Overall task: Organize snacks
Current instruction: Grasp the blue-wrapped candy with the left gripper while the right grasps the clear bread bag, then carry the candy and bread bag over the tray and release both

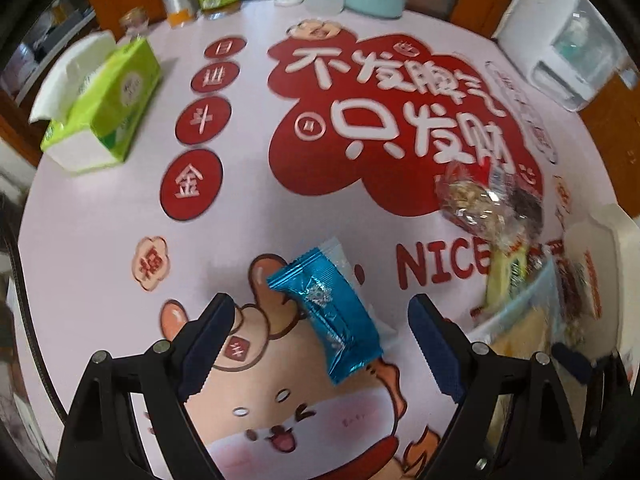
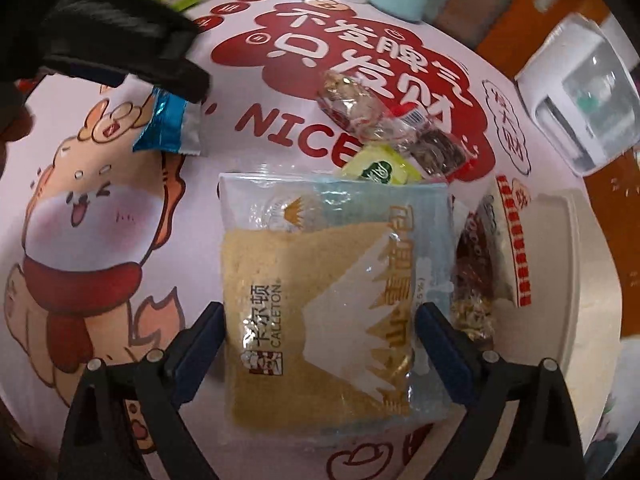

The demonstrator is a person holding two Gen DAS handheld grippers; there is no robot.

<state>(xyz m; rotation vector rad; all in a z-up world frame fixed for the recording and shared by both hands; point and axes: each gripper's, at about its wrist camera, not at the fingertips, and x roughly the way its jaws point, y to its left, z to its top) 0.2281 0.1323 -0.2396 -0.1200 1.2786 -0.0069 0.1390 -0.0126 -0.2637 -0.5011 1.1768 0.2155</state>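
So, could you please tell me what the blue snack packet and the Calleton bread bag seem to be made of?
Blue snack packet: probably metallised foil film, shiny, with bright glints and a silver crimped end. Calleton bread bag: likely thin clear plastic, glossy; the yellow bread shows through and the surface wrinkles.

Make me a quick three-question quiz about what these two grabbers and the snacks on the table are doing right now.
1. True or false: the left gripper has its jaws clamped on the blue snack.
2. Which item lies between the right gripper's fingers? A) tissue pack B) cake pack C) white bottle
3. Fill in: the tissue pack is coloured ____.

Key
1. False: the jaws stand wide, with the snack lying loose on the table.
2. B: the cake pack; the pads do not press on it.
3. Green.
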